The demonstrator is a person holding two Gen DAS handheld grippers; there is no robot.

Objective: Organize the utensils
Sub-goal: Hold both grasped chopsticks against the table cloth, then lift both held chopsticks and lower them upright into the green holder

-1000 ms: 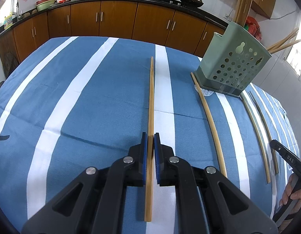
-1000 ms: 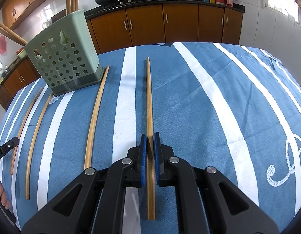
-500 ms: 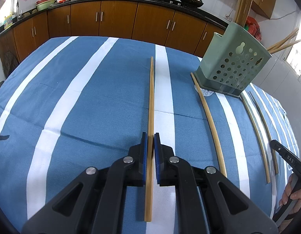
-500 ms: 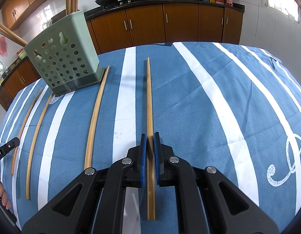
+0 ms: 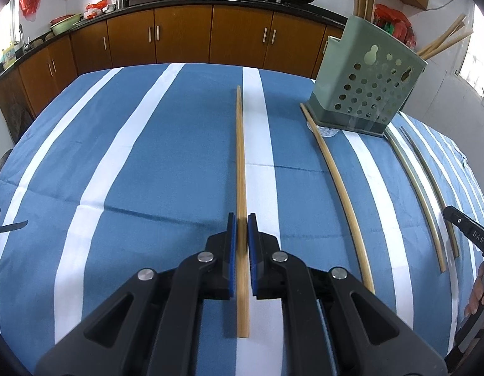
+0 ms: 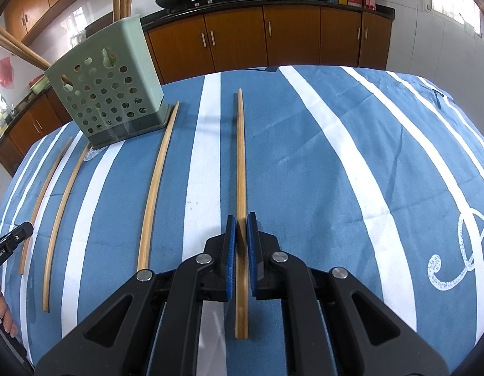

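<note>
In the left wrist view my left gripper point(image 5: 241, 219) is shut on a long bamboo chopstick point(image 5: 240, 156) that runs straight ahead over the blue striped cloth. The right wrist view shows my right gripper point(image 6: 241, 221) shut the same way on another chopstick point(image 6: 240, 156). A green perforated utensil holder point(image 5: 367, 94) point(image 6: 107, 94) stands upright at the back with chopsticks sticking out of it. Loose chopsticks point(image 5: 339, 181) point(image 6: 155, 185) lie on the cloth beside the holder.
Two more sticks point(image 5: 417, 188) point(image 6: 61, 206) lie past the holder, near the other gripper's tip point(image 5: 467, 235) point(image 6: 10, 244) and a hand. Wooden cabinets point(image 5: 210, 37) with woks on the counter line the far wall. The table's cloth point(image 6: 335, 156) drops off at the edges.
</note>
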